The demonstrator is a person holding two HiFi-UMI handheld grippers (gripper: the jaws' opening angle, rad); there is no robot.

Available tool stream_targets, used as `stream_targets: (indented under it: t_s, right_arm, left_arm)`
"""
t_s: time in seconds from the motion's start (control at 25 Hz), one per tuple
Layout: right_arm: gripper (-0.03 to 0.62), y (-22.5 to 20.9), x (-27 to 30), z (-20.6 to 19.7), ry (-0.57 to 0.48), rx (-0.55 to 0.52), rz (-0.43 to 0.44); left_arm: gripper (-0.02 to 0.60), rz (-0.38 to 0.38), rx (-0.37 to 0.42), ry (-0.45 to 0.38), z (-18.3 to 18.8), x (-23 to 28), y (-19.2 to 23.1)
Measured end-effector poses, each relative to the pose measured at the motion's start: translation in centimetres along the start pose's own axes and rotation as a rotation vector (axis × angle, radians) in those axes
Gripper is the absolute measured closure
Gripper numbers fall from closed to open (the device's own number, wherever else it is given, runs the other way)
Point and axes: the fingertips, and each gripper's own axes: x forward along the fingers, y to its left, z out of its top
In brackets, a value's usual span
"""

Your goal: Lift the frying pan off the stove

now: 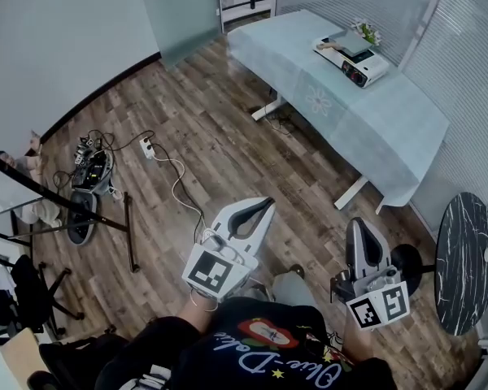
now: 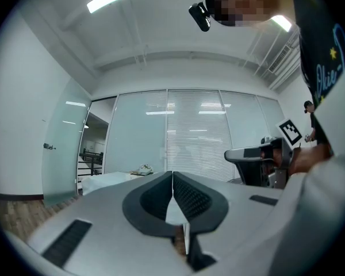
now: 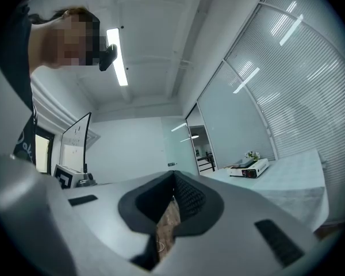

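A white portable stove [image 1: 354, 62] stands on the far end of the cloth-covered table [image 1: 390, 128], with a flat grey pan-like thing [image 1: 350, 43] on top; its shape is too small to make out. In the right gripper view the stove [image 3: 250, 168] shows far off. Both grippers are held close to the person's body, well short of the table and above the wood floor. My left gripper [image 1: 270, 202] [image 2: 172, 175] is shut with nothing in it. My right gripper [image 1: 363, 222] [image 3: 173, 175] is shut and empty too.
A small bunch of flowers [image 1: 364, 31] stands behind the stove. A round dark marble table [image 1: 464, 258] is at the right. Cables and a power strip [image 1: 146, 146] lie on the floor at the left, beside black stands [image 1: 81, 218]. A glass door [image 1: 179, 6] is at the back.
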Motion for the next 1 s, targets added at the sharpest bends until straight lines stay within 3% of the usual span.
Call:
stream_targets:
  t_s: [0.6,0.76,1.0]
  right_arm:
    - [0.594,-4.6,7.5,0.0,-0.023,0.058,0.074]
    - [0.594,-6.8,9.6,-0.1,-0.014,0.055,0.079]
    - [0.594,-11.1,13.2,0.6,-0.023,0.076,0.082]
  left_arm:
    - [0.575,0.083,0.032,0.004,-0.4,4.4,5.0]
    - [0.575,0.108,0.009,0.004,-0.9,6.6,7.0]
    - [0.575,0.118,0.035,0.007,-0.6,11.1,9.0]
